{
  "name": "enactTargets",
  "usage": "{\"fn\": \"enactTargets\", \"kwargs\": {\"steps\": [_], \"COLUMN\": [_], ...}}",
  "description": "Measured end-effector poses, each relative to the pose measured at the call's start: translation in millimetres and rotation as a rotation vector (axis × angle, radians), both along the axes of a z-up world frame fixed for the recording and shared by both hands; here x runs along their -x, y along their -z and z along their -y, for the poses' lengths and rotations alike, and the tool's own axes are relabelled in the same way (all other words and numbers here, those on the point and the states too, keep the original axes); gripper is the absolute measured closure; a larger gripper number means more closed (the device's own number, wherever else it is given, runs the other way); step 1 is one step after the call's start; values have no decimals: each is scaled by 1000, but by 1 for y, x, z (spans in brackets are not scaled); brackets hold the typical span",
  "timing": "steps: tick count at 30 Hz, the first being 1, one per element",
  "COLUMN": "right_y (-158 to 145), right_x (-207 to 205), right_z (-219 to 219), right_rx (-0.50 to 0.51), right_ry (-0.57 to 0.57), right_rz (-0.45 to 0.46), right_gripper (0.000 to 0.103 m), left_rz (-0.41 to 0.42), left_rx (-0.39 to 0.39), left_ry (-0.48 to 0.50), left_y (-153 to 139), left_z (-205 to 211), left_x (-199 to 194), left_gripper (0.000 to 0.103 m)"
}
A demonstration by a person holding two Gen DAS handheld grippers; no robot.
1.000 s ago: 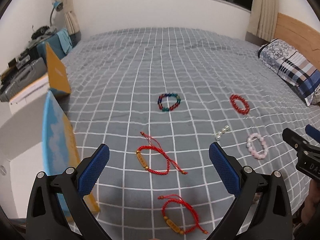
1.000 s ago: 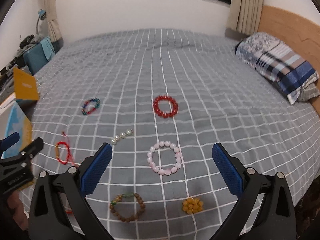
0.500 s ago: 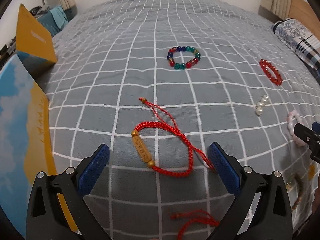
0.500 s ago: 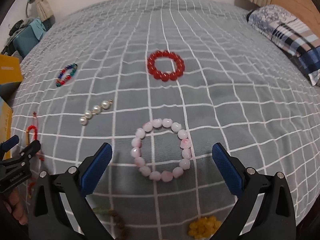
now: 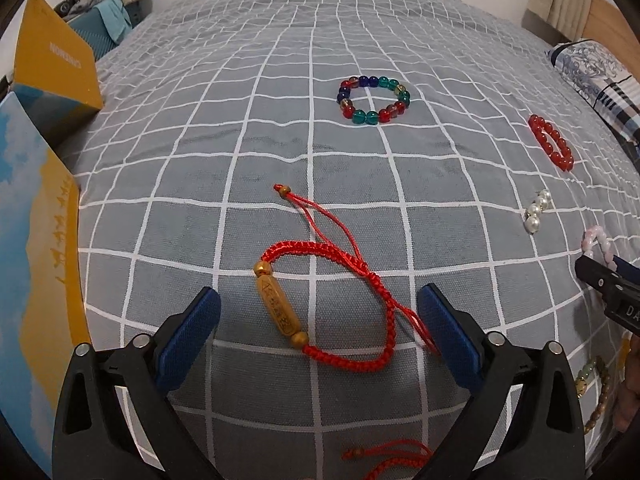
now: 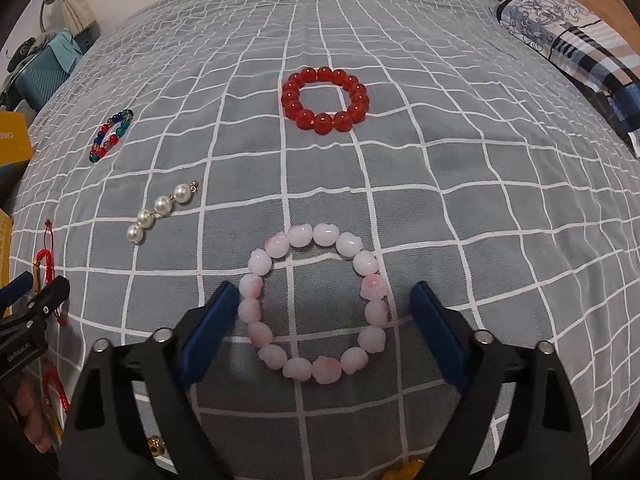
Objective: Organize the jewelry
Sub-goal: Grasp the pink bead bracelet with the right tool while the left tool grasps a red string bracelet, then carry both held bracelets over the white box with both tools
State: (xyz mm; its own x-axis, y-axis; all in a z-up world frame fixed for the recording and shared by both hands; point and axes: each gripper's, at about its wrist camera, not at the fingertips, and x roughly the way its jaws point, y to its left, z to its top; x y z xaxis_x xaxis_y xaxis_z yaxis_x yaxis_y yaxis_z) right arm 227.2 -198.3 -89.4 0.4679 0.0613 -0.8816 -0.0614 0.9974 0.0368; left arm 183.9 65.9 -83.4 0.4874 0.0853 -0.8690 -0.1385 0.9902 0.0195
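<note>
Jewelry lies on a grey checked bedspread (image 5: 240, 80). My left gripper (image 5: 318, 312) is open, low over a red cord bracelet (image 5: 340, 312) with a long gold bead, which lies between its blue pads. My right gripper (image 6: 320, 304) is open around a pink bead bracelet (image 6: 316, 304). A multicolour bead bracelet (image 5: 374, 100) (image 6: 110, 136), a red bead bracelet (image 6: 324, 100) (image 5: 551, 148) and a short pearl strand (image 6: 162, 212) (image 5: 536, 216) lie farther off.
A yellow box (image 5: 52, 64) and a blue-and-yellow box (image 5: 36, 264) stand at the bed's left edge. A second red cord bracelet (image 5: 388, 456) lies under my left gripper. A brown bead bracelet (image 5: 596, 396) lies right. A plaid pillow (image 6: 580, 40) sits at the far right.
Both grippers have dropped down and forward toward the bedspread. The red cord bracelet now sits between the left pads, the pink bracelet between the right pads. Both stay open.
</note>
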Motion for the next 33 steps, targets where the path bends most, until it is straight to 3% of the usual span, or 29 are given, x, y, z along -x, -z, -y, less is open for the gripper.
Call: {"fn": "enactTargets", "kwargs": {"steps": [11, 12, 15, 16, 33], "right_y": [-7, -8, -9, -10, -41], "right_x": [3, 4, 5, 6, 26], "right_z": [8, 8, 6, 6, 4], "right_rx": [24, 24, 24, 23, -30], "right_ry": [22, 21, 15, 14, -14], "right_rz": [12, 14, 23, 28, 192], "right_gripper": [79, 83, 83, 83, 84], "left_rz": [3, 2, 9, 17, 148], "left_rx": [24, 30, 35, 28, 32], "left_ry": [34, 35, 31, 34, 60], "left_y": [-7, -7, -8, -10, -41], "left_z": [4, 4, 2, 2, 7], "left_x": [8, 9, 10, 11, 26], "left_gripper": [57, 65, 91, 94, 94]}}
